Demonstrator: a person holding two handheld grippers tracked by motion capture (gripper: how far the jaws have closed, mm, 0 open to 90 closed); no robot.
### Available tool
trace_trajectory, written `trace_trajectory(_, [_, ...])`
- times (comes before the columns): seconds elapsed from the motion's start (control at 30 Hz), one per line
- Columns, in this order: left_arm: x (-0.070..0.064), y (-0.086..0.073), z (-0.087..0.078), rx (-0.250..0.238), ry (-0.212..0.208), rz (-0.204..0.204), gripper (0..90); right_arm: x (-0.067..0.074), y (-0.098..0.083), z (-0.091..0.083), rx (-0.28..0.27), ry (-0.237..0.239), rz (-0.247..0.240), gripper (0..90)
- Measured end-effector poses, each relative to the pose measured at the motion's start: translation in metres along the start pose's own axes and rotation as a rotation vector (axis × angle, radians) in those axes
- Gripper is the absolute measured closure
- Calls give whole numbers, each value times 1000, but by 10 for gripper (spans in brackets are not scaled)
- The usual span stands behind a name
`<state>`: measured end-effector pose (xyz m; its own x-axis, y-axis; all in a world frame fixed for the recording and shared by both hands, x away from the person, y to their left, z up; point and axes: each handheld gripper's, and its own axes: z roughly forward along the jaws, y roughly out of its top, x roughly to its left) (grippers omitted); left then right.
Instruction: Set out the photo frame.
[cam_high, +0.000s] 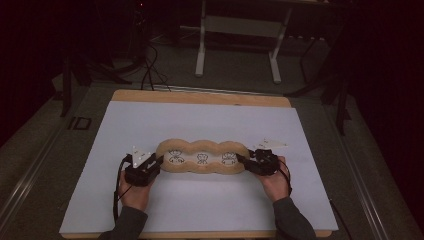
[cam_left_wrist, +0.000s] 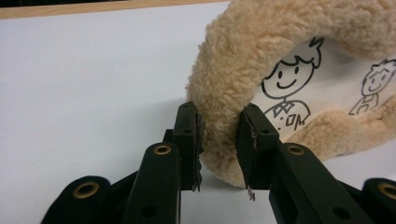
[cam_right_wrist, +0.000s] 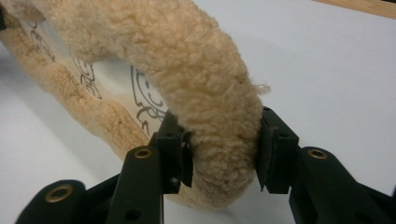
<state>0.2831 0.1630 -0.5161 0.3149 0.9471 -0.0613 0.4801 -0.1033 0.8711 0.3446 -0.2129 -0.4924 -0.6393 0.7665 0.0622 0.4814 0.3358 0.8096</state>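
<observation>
Left claw grips the left end of the plush frame, jaws partly closed, pads pressed into the fleece rim on both sides. Right claw sits astride the right end, jaws about half open; its left pad touches the pile, the other looks just clear of it (hard to call through the fluff), so I read it as not gripping.

Frame lies flat on the white sheet over the worktop, long axis left to right, three cartoon panels facing up, a little nearer the person's edge than the far one. Each claw comes in from its own end, level with the sheet, rim running straight between the jaws.

Risks, as I judge them:
- Fleece is soft and thick. A pinch on pile alone could slip off when lifted.
- One end held, the other loose: any lift or pull now would likely tilt or swing the frame about the left claw.
- Pulling the ends apart could stretch or bow the frame.
- Low jaws may snag the sheet and drag it.
</observation>
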Motion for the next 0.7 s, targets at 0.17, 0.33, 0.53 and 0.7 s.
trace_trajectory(0.17, [1,0,-1,9,-18,-4,716,-2,-2,0,-12,5,0,582])
trace_trajectory(0.33, [5,1,-2,27,-76,-24,623,-5,-4,2,-7,12,32,478])
trace_trajectory(0.53, [2,1,-7,43,-62,10,485,-7,-5,-2,-26,24,66,367])
trace_trajectory(0.7, [6,2,-19,24,-46,35,461,-9,-4,-15,-55,41,68,315])
